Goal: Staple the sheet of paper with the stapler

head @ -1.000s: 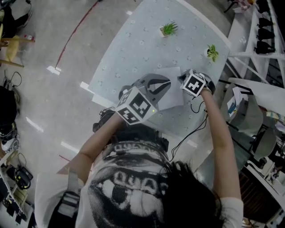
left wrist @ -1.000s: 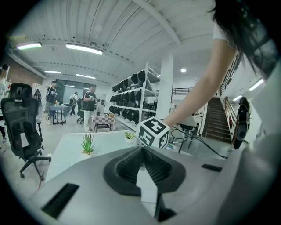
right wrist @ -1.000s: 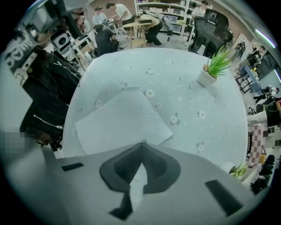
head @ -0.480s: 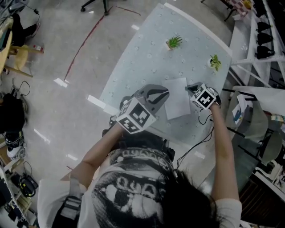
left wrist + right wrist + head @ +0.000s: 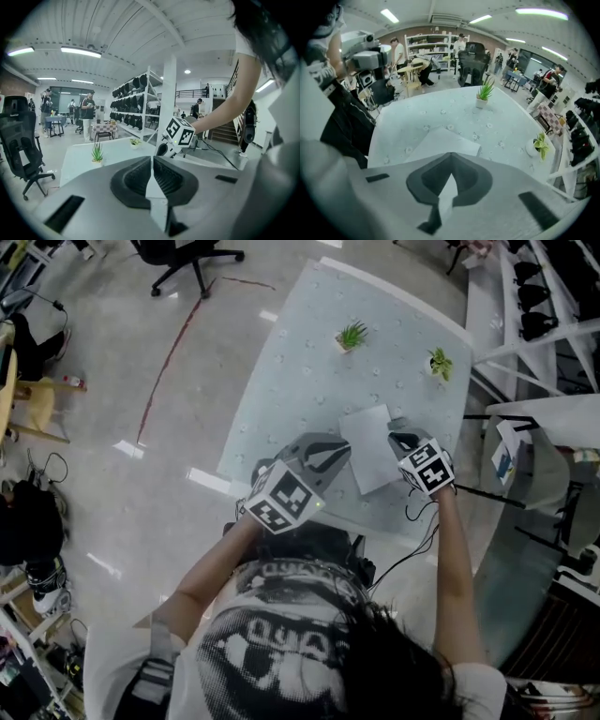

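Observation:
A white sheet of paper (image 5: 368, 448) lies flat on the pale flower-patterned table (image 5: 300, 381), near its front edge. My left gripper (image 5: 345, 444) sits at the sheet's left edge, jaws shut with nothing between them (image 5: 152, 161). My right gripper (image 5: 395, 438) hovers at the sheet's right edge and points steeply down. It is shut and empty too (image 5: 451, 157). The right gripper view shows the paper (image 5: 440, 143) just beyond the jaws. The left gripper view catches the right gripper's marker cube (image 5: 180, 132). No stapler shows in any view.
Two small potted plants stand at the table's far side, a spiky one (image 5: 352, 335) and a leafy one (image 5: 438, 362). A black cable (image 5: 417, 521) hangs off the near edge. An office chair (image 5: 183, 254) and shelving (image 5: 544, 296) stand around the table.
My right gripper has lifted and rolled beside the sheet's right edge. My left gripper has shifted slightly along its left edge. Both stay shut.

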